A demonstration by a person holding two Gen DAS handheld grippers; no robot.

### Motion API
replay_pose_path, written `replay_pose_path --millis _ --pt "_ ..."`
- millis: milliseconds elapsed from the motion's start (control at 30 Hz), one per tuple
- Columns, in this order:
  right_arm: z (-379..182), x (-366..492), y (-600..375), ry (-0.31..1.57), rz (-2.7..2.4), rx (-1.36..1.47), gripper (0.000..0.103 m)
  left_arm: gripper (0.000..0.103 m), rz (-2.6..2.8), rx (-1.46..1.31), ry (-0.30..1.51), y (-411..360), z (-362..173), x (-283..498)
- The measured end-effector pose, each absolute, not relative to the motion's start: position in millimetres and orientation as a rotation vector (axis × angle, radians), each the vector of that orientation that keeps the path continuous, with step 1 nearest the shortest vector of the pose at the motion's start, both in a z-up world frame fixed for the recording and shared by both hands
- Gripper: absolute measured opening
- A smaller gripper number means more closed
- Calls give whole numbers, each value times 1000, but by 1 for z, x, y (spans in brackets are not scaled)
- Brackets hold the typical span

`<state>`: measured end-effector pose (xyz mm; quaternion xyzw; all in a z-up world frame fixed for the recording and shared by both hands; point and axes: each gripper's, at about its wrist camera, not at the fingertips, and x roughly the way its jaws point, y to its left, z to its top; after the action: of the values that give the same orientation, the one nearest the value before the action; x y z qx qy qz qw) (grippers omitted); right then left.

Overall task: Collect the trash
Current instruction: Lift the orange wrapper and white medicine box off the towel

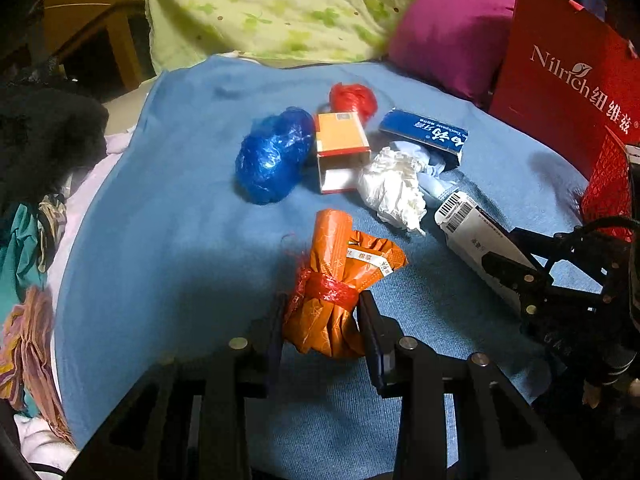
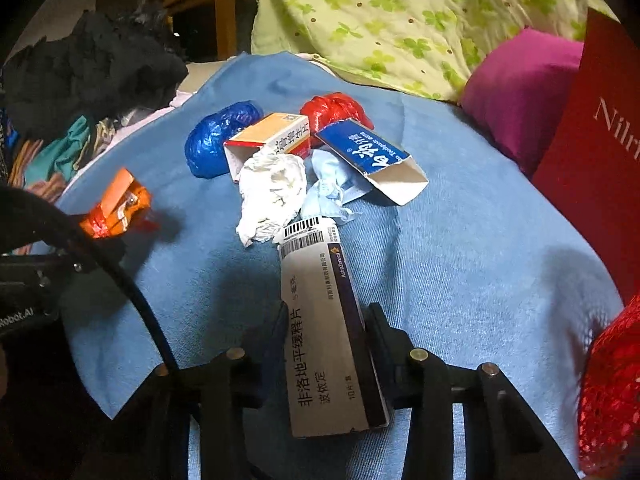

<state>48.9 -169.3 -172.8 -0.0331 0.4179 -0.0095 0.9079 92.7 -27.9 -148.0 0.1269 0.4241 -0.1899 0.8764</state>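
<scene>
Left wrist view gives me an orange wrapper bundle (image 1: 332, 292), crinkled and bound with red plastic strip, clamped between my left tool (image 1: 322, 320) above the blue blanket (image 1: 160, 240). My right tool (image 2: 326, 332) points steeply down and grips a long white medicine box (image 2: 324, 320) with a barcode end; its pads look pressed on the sides, though shadow blurs the contact. Ahead lie a blue plastic wad (image 1: 272, 156), an open orange box (image 1: 340, 152), a red plastic wad (image 1: 354, 98), crumpled white tissue (image 1: 394, 188) and a blue toothpaste box (image 1: 424, 136), close together. A red paper bag (image 1: 560, 80) stands at the right.
</scene>
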Motion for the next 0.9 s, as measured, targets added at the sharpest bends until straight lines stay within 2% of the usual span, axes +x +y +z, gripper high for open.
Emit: replay_pose_path --millis 400,900 --pt "-167 46 -160 836 -35 -127 34 37 -386 258 882 -27 -147 93" --pt "-164 45 -158 826 -46 -148 32 37 -400 254 891 -29 -149 93"
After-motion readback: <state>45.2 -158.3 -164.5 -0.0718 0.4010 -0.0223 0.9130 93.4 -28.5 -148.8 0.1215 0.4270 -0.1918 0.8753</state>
